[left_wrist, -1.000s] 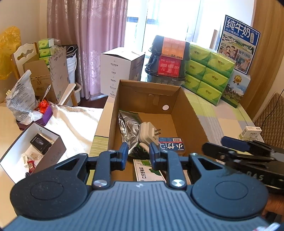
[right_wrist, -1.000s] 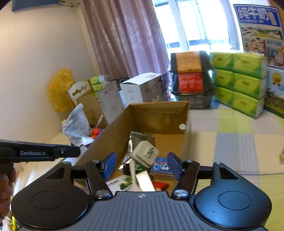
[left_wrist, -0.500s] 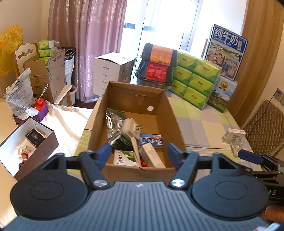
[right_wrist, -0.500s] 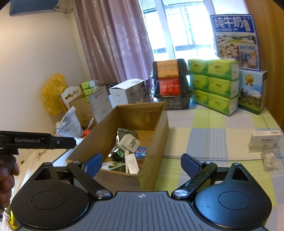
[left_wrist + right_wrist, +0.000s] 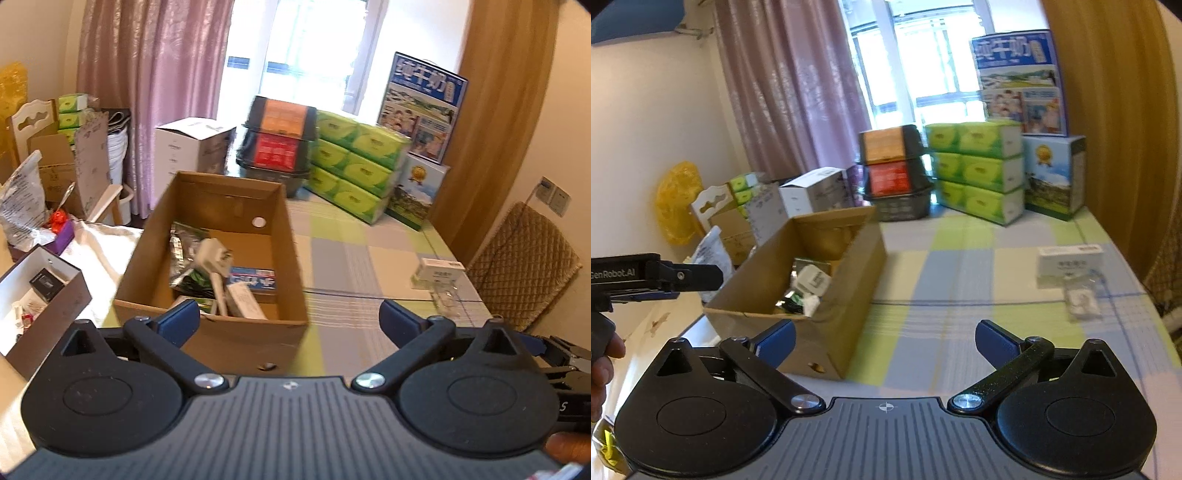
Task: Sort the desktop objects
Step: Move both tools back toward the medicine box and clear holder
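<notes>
Both grippers hang wide open, empty. White box (image 5: 1070, 263) & clear packet (image 5: 1080, 300) lie on cloth, ahead-right of R gripper (image 5: 884, 341), long axes crosswise; L gripper (image 5: 290, 323) farther, by carton (image 5: 291, 254).

The left gripper (image 5: 288, 321) hangs with its blue-tipped fingers spread wide, empty, above the near wall of an open cardboard box (image 5: 229, 332) on a checked tablecloth (image 5: 351, 258). Inside the box lie a white plug (image 5: 214, 254), a silver foil packet (image 5: 181, 247) and a blue-and-white carton (image 5: 255, 277). To the right, well apart from the box, a small white box (image 5: 437, 271) sits just behind a clear packet (image 5: 445, 300).
</notes>
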`<state>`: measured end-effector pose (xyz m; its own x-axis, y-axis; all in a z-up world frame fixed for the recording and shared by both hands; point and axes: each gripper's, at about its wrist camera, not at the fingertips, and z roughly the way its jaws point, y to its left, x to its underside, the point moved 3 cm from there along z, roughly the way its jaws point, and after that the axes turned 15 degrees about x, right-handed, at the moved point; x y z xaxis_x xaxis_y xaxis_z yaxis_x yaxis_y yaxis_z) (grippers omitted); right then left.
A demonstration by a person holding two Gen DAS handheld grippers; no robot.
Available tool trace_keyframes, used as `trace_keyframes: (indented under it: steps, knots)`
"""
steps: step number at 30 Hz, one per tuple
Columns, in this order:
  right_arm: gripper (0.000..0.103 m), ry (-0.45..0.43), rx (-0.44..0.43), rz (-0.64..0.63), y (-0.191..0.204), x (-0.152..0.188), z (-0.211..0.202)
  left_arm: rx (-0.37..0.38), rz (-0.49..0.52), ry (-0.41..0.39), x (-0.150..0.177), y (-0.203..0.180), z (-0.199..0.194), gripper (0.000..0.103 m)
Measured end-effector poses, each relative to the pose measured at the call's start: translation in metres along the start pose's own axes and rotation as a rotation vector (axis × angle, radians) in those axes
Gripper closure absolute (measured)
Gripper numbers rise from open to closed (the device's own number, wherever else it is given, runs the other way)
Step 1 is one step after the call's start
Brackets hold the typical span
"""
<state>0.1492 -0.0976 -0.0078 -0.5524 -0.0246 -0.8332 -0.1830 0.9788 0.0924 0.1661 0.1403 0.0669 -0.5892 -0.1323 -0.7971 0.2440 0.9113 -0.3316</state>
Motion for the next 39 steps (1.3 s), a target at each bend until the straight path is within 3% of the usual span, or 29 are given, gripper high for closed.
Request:
trace_keyframes:
  steps: [15, 20, 28, 32, 39]
  knots:
    - [0.002, 0.010, 0.169, 0.080, -0.102, 0.023, -0.036, 0.119, 0.100, -0.002, 0.010, -0.087, 0.040, 0.002]
    - [0.002, 0.011, 0.201, 0.090, -0.126, 0.025, -0.038, 0.124, 0.146, -0.001, 0.011, -0.110, 0.062, 0.002]
    - [0.002, 0.000, 0.236, 0.067, -0.155, 0.026, -0.025, 0.112, 0.224, 0.017, 0.020, -0.134, 0.114, 0.002]
    - [0.002, 0.006, 0.267, 0.048, -0.174, 0.024, -0.007, 0.146, 0.279, -0.005, 0.025, -0.142, 0.139, 0.002]
    - [0.002, 0.025, 0.286, 0.020, -0.201, 0.019, 0.036, 0.174, 0.304, 0.106, 0.035, -0.145, 0.197, 0.002]
